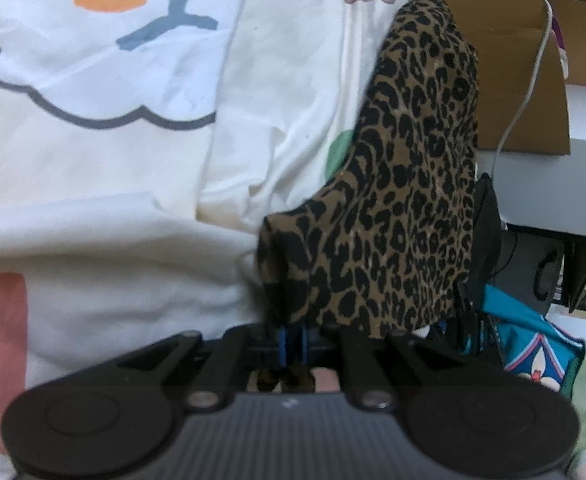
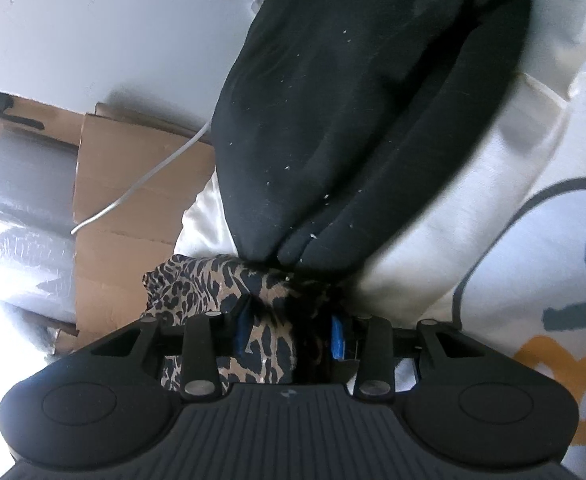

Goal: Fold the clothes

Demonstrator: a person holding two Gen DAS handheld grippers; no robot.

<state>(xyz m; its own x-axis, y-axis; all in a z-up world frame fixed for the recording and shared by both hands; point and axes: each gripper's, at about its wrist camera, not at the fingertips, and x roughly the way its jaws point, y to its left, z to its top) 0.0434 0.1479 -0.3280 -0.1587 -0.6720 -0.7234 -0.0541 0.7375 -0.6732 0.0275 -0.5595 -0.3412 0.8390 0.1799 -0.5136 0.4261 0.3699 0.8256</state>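
Observation:
A leopard-print garment [image 1: 413, 160] rises to the upper right from my left gripper [image 1: 293, 340], whose blue pads are shut on its lower corner. In the right wrist view the same leopard-print garment [image 2: 197, 284] is bunched between the blue pads of my right gripper [image 2: 289, 332]. The jaws have been narrowing onto it and the cloth fills the gap. A black garment [image 2: 353, 120] lies just beyond the right gripper, its end touching the leopard cloth. Everything rests on white printed bedding [image 1: 93, 140].
A cardboard box [image 1: 525, 80] with a white cable [image 1: 533, 76] across it stands beside the bedding, and shows again as the cardboard box [image 2: 133, 184] on the right gripper's left. A teal patterned cloth [image 1: 533, 340] lies at the lower right. Grey rolls [image 2: 21, 168] sit behind the box.

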